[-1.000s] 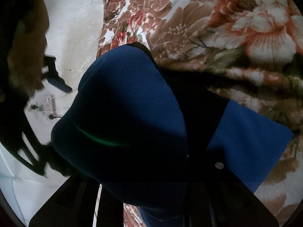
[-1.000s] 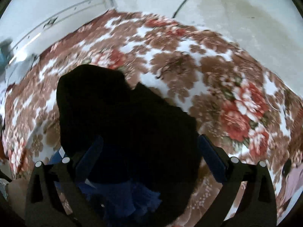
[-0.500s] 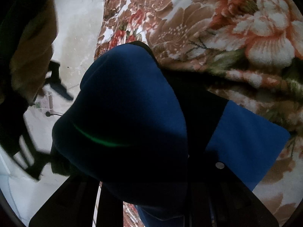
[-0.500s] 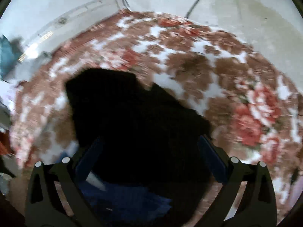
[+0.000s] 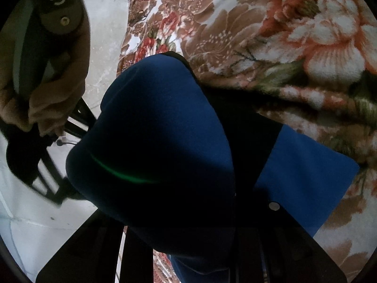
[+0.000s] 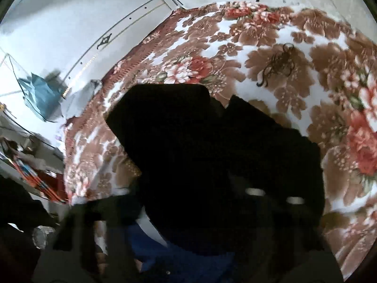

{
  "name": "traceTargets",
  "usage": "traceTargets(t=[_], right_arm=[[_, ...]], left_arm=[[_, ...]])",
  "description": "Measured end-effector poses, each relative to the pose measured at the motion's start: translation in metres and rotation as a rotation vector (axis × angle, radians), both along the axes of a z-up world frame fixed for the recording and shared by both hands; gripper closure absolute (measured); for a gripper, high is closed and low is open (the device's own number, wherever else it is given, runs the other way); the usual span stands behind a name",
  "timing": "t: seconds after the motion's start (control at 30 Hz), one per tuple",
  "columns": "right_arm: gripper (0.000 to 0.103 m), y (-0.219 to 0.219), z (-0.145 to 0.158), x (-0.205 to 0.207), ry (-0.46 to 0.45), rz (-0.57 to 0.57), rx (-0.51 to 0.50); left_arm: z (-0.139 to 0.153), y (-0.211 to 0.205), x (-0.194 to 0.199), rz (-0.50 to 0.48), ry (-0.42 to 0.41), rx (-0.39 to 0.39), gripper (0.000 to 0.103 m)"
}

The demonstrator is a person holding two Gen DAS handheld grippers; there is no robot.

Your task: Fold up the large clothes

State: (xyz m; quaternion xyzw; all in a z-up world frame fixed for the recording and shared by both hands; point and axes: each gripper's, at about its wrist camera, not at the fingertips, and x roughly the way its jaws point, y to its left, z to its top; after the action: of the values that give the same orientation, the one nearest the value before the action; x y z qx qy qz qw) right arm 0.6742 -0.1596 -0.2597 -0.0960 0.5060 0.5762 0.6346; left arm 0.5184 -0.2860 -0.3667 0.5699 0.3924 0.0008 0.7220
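Spread across the floral blanket (image 6: 271, 54): a dark garment (image 6: 212, 146), black with blue panels, lying bunched and not yet in any neat fold. By the look of it, most of the folding still to do. Pinched in the left gripper (image 5: 195, 231), fingers nearly together: a hanging blue fold of that garment. Closing on the black cloth at the near edge: the right gripper (image 6: 188, 224), grip not confirmable. Lost in shadow and blur: both sets of fingertips, the garment's outline, any sleeves or collar.
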Motion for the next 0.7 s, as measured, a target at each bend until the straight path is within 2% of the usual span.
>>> traceTargets(t=[0.07,0.17,0.33,0.4,0.57,0.7], right_arm=[[0.091,-0.005,0.004,0.003,0.007,-0.011,0.014],[0.094,-0.017,0.012,0.009,-0.037,-0.063,0.022],[0.095,-0.039,0.016,0.029,-0.102,-0.151,-0.016],[0.095,-0.049,0.008,0.04,-0.097,-0.174,-0.039],[0.094,-0.076,-0.036,0.066,-0.048,-0.253,-0.138],[0.088,-0.093,-0.063,0.074,-0.02,-0.313,-0.167]], left_arm=[[0.0,0.0,-0.001,-0.002,-0.001,0.003,0.084],[0.001,-0.002,-0.004,-0.001,-0.001,0.003,0.084],[0.006,-0.004,-0.006,-0.016,0.001,0.005,0.083],[0.007,-0.006,-0.009,-0.033,-0.002,0.014,0.083],[-0.01,-0.025,-0.031,-0.137,-0.025,0.127,0.082],[-0.038,-0.046,-0.073,-0.301,-0.012,0.237,0.073]])
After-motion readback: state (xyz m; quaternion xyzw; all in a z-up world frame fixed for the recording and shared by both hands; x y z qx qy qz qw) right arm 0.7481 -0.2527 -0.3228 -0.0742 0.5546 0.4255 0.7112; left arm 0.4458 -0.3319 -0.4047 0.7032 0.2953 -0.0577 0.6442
